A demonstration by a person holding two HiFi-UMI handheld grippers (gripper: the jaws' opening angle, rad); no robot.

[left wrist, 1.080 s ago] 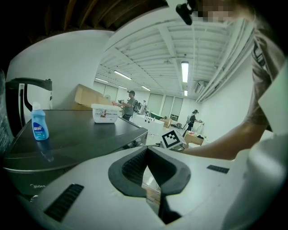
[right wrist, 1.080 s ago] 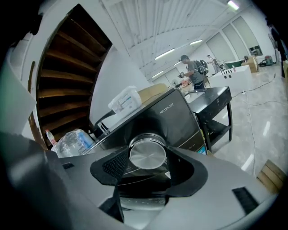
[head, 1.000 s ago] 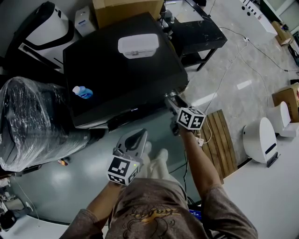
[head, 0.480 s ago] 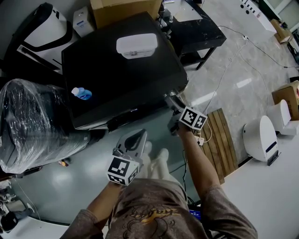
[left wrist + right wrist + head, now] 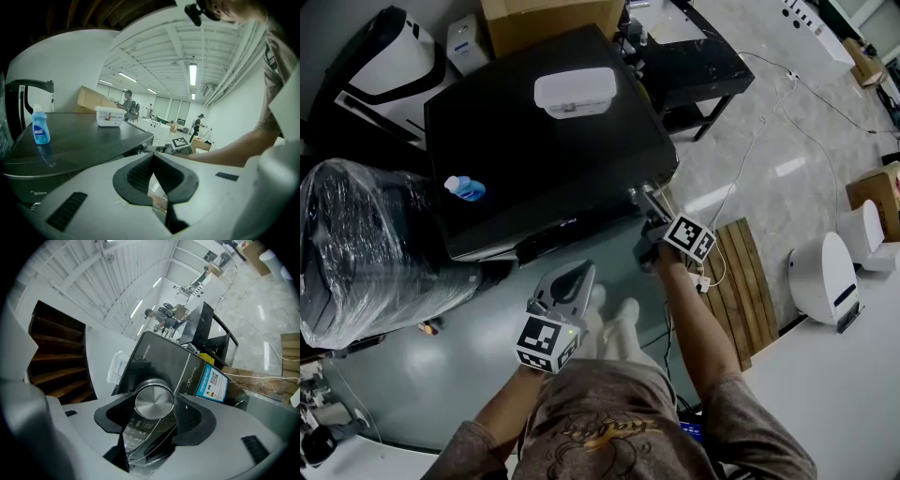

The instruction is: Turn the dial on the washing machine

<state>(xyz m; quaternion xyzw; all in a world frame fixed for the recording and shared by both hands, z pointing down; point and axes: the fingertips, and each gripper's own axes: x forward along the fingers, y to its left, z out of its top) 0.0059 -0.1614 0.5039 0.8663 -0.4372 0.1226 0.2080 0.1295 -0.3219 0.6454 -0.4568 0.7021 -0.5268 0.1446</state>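
Two grippers in play. Right gripper (image 5: 154, 412) has its dark ribbed pads (image 5: 190, 414) pressed on both sides of the round brushed-metal dial (image 5: 154, 401), so it's clamped on it. The dial sits on the glossy front panel of the black washing machine (image 5: 161, 357), with printed icons on the panel just below it. A blue label with a QR code (image 5: 212, 382) is on the same panel at 3 o'clock from the dial; only the right gripper view shows that label and the dial face.

From the head view the right gripper (image 5: 649, 202) reaches into the machine's front right corner, at about 4 o'clock of the black lid (image 5: 544, 159), and the dial itself can't be made out there.

Left gripper (image 5: 153, 157) has its jaws closed together with nothing between them. The head view puts it (image 5: 578, 274) in front of the machine, off the panel, at 7 o'clock from the right gripper.

On the lid: a white rectangular plastic tub (image 5: 576, 92) toward 12 o'clock and a small blue bottle (image 5: 467, 186) toward 9 o'clock. The left gripper view shows the bottle (image 5: 41, 129) standing upright and the tub (image 5: 110, 116) further back.

Around the machine, head view only: a plastic-wrapped bundle (image 5: 366, 244) at 9 o'clock, a brown cardboard box (image 5: 553, 21) at 12, and a wooden slatted pallet (image 5: 741, 281) on the floor at 4.
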